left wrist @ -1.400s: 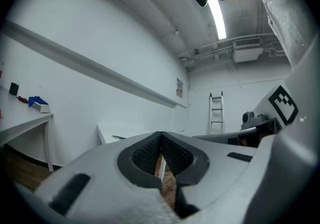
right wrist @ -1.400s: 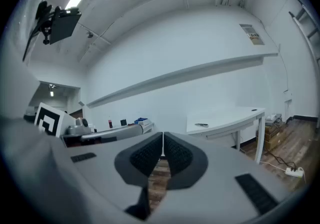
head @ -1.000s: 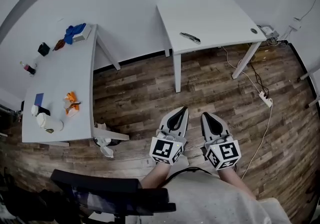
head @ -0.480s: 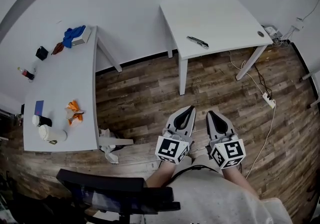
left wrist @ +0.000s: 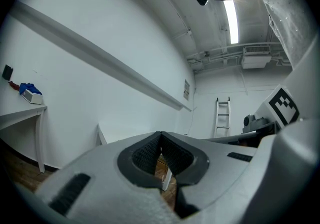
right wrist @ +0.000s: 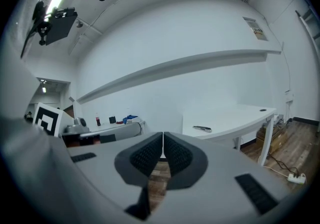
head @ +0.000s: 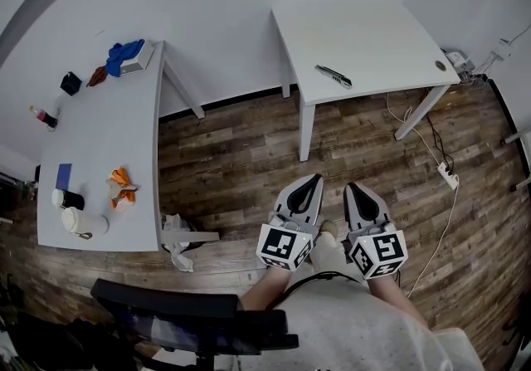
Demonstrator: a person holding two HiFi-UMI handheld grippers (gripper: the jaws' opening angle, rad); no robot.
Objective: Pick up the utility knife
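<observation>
The utility knife (head: 333, 75), dark with a light stripe, lies near the front edge of the white table (head: 390, 37) at the upper right of the head view; in the right gripper view the utility knife (right wrist: 202, 129) is a small dark bar on that table. Both grippers are held close to the person's body over the wooden floor, far short of the table. My left gripper (head: 309, 183) has its jaws together and holds nothing. My right gripper (head: 353, 188) is likewise shut and empty. Each gripper view shows its pads meeting at the tips.
A long white table (head: 99, 162) at the left carries a blue cloth (head: 123, 54), orange items (head: 120, 183), a white cup (head: 81, 222) and small dark objects. A black chair (head: 191, 319) is behind the person. A power strip and cable (head: 446, 177) lie on the floor at right.
The person has stepped toward the right table: the table and knife have shifted right and slightly down in the head view, and both grippers sit a little lower in the frame. Jaws unchanged.
</observation>
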